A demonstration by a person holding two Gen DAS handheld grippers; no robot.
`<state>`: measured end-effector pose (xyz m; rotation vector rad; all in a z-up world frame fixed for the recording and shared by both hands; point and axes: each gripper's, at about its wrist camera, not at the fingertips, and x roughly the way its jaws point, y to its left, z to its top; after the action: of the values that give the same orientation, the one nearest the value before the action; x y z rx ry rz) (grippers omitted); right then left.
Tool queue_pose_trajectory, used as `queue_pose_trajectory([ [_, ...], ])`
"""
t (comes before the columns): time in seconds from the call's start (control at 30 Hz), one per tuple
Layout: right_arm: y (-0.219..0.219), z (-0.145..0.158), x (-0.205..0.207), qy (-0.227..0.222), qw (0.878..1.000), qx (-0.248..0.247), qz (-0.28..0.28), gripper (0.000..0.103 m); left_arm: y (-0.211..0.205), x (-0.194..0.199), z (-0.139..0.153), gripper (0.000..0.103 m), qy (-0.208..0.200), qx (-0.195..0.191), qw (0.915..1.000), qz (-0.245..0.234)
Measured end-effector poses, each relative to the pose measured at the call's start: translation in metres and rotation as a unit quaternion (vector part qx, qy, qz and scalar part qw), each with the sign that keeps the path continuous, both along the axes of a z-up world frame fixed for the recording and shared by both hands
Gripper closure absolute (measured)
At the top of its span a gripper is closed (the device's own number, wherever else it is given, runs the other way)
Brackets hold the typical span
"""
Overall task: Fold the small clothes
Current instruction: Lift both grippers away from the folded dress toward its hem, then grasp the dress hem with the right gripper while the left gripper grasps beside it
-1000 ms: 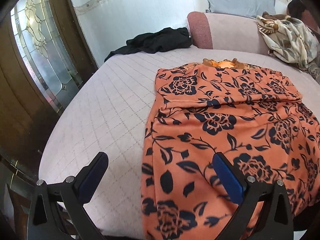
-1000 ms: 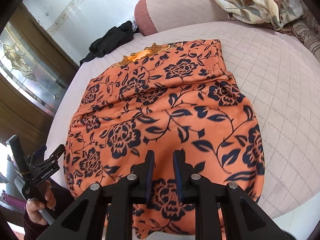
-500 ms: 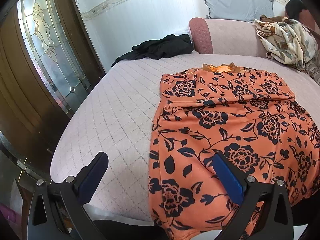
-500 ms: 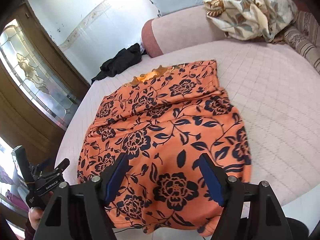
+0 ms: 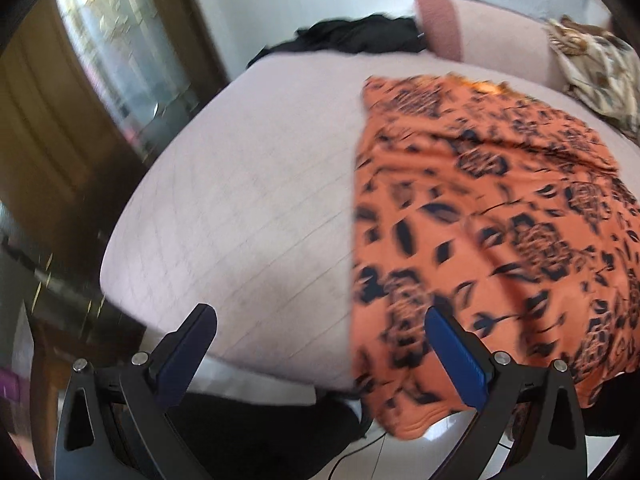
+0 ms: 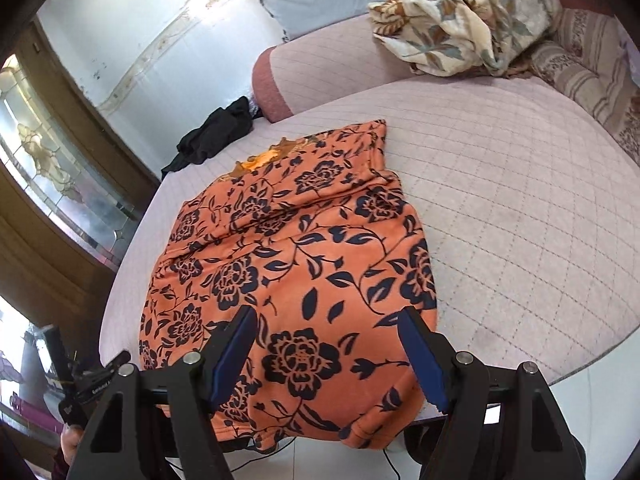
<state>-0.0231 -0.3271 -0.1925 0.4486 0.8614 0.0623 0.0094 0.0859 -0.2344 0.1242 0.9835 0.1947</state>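
Observation:
An orange garment with a dark blue flower print [image 6: 288, 248] lies spread flat on the pale quilted bed [image 6: 520, 208], its near hem hanging over the bed's front edge. My right gripper [image 6: 326, 336] hovers open above that near hem with nothing between its blue pads. In the blurred left wrist view the same garment [image 5: 500, 216] fills the right half. My left gripper [image 5: 320, 340] stands wide open over the bed's near edge, left of the garment's left edge; its right finger [image 5: 452, 348] overlaps the cloth in the picture. The left gripper also shows at the lower left of the right wrist view [image 6: 96, 376].
A black garment [image 6: 216, 140] lies at the bed's far left corner by a pink bolster [image 6: 272, 84]. A crumpled floral blanket [image 6: 460, 20] and striped pillows sit at the far right. A wooden door with leaded glass [image 5: 112, 64] stands left. A cable runs on the floor below.
My right gripper went from shut on the garment's near hem to open and drew back. My left gripper slid left, so the garment now sits further right in its view.

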Motion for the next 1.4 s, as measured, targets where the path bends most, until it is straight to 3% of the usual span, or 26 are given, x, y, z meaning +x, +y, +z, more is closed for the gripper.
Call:
queue_pose_trajectory([
  [0.13, -0.004, -0.008, 0.002, 0.015, 1.000, 0.011, -0.003, 0.027, 0.014, -0.004, -0.007, 0.000, 0.021, -0.030, 0.9992, 0.016],
  [0.27, -0.012, -0.016, 0.004, 0.041, 0.999, 0.009, -0.017, 0.027, 0.006, -0.011, -0.018, 0.000, 0.046, -0.051, 0.9976, -0.001],
  [0.57, -0.028, -0.049, 0.001, 0.117, 0.990, 0.067, -0.047, 0.027, -0.004, -0.028, -0.037, 0.000, 0.102, -0.103, 0.9892, -0.019],
  [0.63, -0.026, -0.058, 0.002, 0.137, 0.986, 0.073, -0.053, 0.027, -0.002, -0.031, -0.040, 0.003, 0.110, -0.119, 0.9866, -0.019],
  [0.73, -0.022, -0.070, 0.002, 0.159, 0.982, 0.085, -0.063, 0.027, 0.003, -0.036, -0.046, 0.020, 0.125, -0.140, 0.9821, -0.016],
  [0.77, -0.022, -0.073, 0.003, 0.162, 0.981, 0.087, -0.065, 0.027, 0.003, -0.038, -0.049, 0.026, 0.133, -0.146, 0.9802, -0.016],
  [0.93, -0.022, -0.078, 0.005, 0.166, 0.979, 0.094, -0.069, 0.027, 0.012, -0.051, -0.062, 0.027, 0.153, -0.167, 0.9740, -0.005],
  [1.1, -0.021, -0.081, 0.007, 0.172, 0.978, 0.096, -0.068, 0.027, 0.006, -0.047, -0.084, 0.026, 0.203, -0.206, 0.9569, -0.023],
  [1.27, -0.018, -0.084, 0.007, 0.179, 0.977, 0.092, -0.067, 0.027, 0.012, -0.045, -0.092, 0.027, 0.190, -0.231, 0.9542, -0.009],
  [1.33, -0.017, -0.084, 0.007, 0.182, 0.977, 0.089, -0.064, 0.027, 0.015, -0.044, -0.090, 0.045, 0.179, -0.242, 0.9536, -0.016],
  [1.37, -0.017, -0.085, 0.006, 0.183, 0.977, 0.088, -0.063, 0.027, 0.014, -0.044, -0.090, 0.065, 0.179, -0.241, 0.9538, -0.020],
  [1.4, -0.017, -0.085, 0.006, 0.184, 0.977, 0.088, -0.063, 0.027, 0.013, -0.042, -0.092, 0.075, 0.183, -0.238, 0.9535, -0.026],
])
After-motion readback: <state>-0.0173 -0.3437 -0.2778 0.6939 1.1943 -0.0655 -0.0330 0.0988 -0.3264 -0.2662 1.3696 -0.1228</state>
